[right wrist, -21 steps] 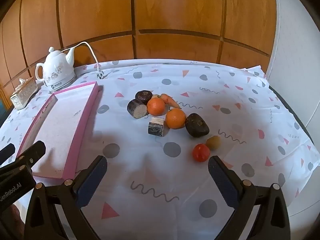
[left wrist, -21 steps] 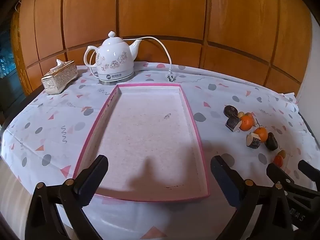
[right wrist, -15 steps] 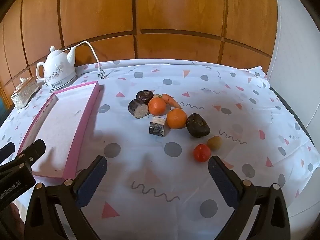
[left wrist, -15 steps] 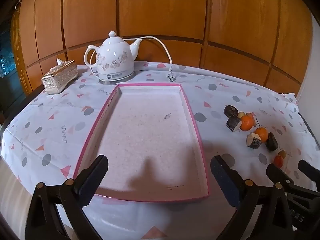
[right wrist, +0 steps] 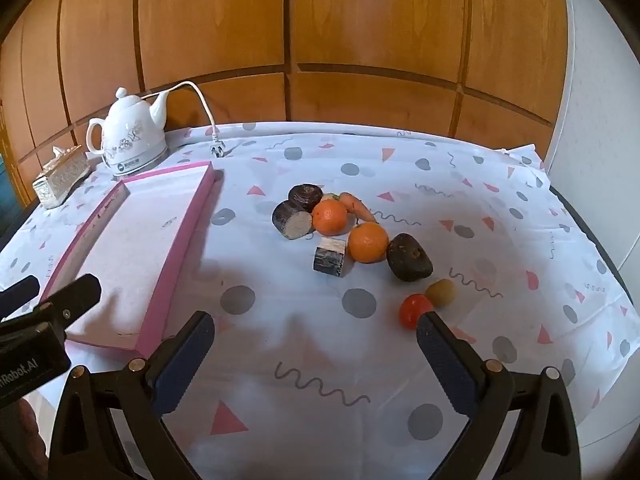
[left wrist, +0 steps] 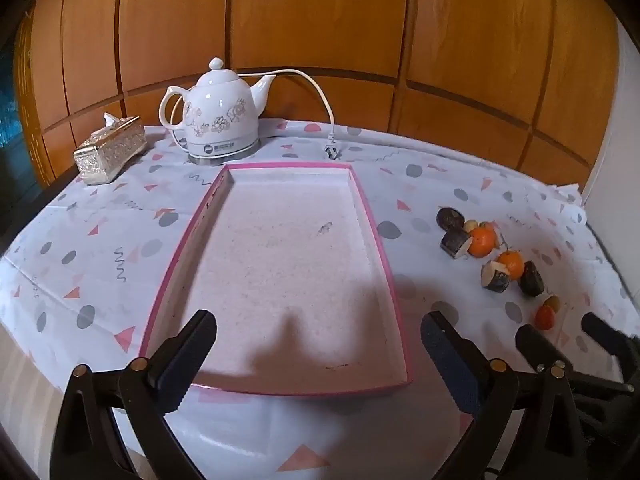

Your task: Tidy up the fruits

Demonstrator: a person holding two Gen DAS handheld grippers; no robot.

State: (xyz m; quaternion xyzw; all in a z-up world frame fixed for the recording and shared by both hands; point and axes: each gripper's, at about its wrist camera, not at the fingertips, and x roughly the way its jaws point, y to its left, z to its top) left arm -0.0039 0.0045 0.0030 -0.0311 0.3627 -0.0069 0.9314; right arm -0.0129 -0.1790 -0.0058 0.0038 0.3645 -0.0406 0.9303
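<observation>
A shallow pink tray (left wrist: pixel 374 224) (right wrist: pixel 188 232) lies on the table with nothing in it. To its right sits a cluster of produce: two oranges (right wrist: pixel 329 217) (right wrist: pixel 368 242), several dark cut root pieces (right wrist: pixel 292 220) (right wrist: pixel 409 257), carrots (right wrist: pixel 356 206), a red tomato (right wrist: pixel 414 310) and a small yellowish fruit (right wrist: pixel 440 292). My left gripper (left wrist: pixel 318 338) hangs open over the tray's near end. My right gripper (right wrist: pixel 314 338) is open over bare cloth just in front of the produce, its right finger close to the tomato. Neither holds anything.
A white floral electric kettle (left wrist: pixel 218 120) with its loose cord and plug (left wrist: pixel 332 151) stands behind the tray. A gold tissue box (left wrist: pixel 110 152) sits at the back left. Wooden panelling backs the table; a white wall (right wrist: pixel 592 140) stands on the right.
Both views have crept slightly nearer the table; the produce sits a little lower in the right wrist view. Nothing was taken or let go.
</observation>
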